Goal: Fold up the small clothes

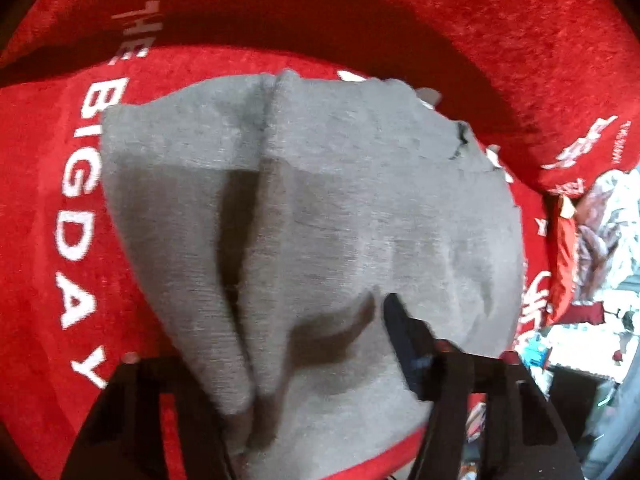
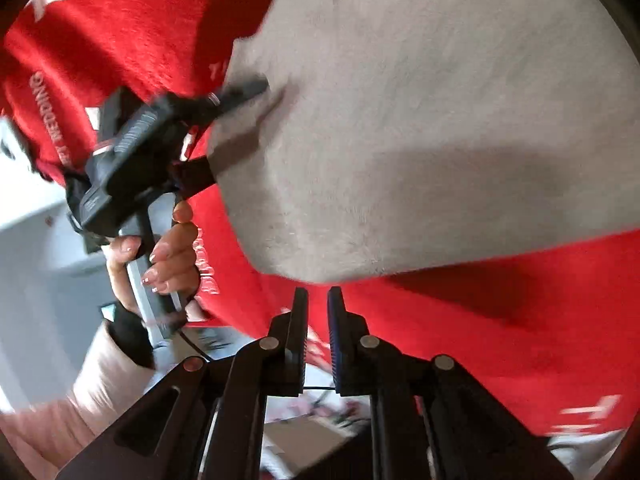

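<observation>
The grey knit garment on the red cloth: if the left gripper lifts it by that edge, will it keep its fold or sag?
The grey knit garment likely sags: it already drapes in soft creases. Probably light, since the left gripper bunches its edge with a small pinch. The fuzzy red cloth may drag on it, so sliding could undo the fold.

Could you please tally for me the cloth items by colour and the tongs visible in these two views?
Grey garment: 1
Red printed cloth underneath: 1
Tongs: 2, left tongs closed on the grey garment, right tongs nearly shut with nothing between them
Total: 4
</observation>
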Demonstrator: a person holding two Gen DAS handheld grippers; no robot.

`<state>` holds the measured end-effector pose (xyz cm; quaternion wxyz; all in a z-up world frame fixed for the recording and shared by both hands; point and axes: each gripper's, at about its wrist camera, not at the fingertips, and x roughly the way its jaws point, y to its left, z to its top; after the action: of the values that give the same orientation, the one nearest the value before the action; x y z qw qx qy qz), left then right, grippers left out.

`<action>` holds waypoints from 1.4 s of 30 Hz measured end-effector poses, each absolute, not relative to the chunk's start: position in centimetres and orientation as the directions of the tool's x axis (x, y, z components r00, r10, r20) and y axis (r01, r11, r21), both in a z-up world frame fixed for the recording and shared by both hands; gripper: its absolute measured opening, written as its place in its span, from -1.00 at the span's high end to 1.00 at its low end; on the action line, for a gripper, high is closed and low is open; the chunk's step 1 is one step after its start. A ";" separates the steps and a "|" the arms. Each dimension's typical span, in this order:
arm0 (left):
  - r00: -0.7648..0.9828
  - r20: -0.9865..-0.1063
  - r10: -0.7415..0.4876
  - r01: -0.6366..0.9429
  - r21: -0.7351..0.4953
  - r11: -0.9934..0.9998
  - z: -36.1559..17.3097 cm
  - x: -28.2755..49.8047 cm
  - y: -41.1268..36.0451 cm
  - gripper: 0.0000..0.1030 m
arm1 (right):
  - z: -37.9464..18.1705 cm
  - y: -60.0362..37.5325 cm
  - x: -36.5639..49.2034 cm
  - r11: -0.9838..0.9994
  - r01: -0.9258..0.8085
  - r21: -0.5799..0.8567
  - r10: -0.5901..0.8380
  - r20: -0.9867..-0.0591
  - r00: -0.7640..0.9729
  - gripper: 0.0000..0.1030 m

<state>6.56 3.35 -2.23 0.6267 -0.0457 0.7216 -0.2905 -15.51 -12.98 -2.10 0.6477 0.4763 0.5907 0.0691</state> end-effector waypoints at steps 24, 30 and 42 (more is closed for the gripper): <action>-0.076 -0.810 -0.582 0.524 -0.529 0.667 11.5 2.5 -12.9 0.67 | -3.1 -23.3 -13.7 0.596 0.486 0.639 0.497 -0.769 0.402 0.99; -0.195 -0.811 -0.552 0.609 -0.541 0.580 8.7 -2.6 -23.3 0.67 | -3.0 -30.7 -19.0 0.444 0.553 0.705 0.483 -0.708 0.515 0.95; 0.022 -0.887 -0.462 0.610 -0.354 0.709 11.3 -2.6 -18.2 -0.70 | -6.8 -35.5 -23.0 0.094 0.542 0.835 0.548 -0.498 0.673 0.63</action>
<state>-2.60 -18.15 11.30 0.7121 0.0629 0.5894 -0.3763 -22.99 -35.54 -6.80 0.6191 0.6730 0.4046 0.0024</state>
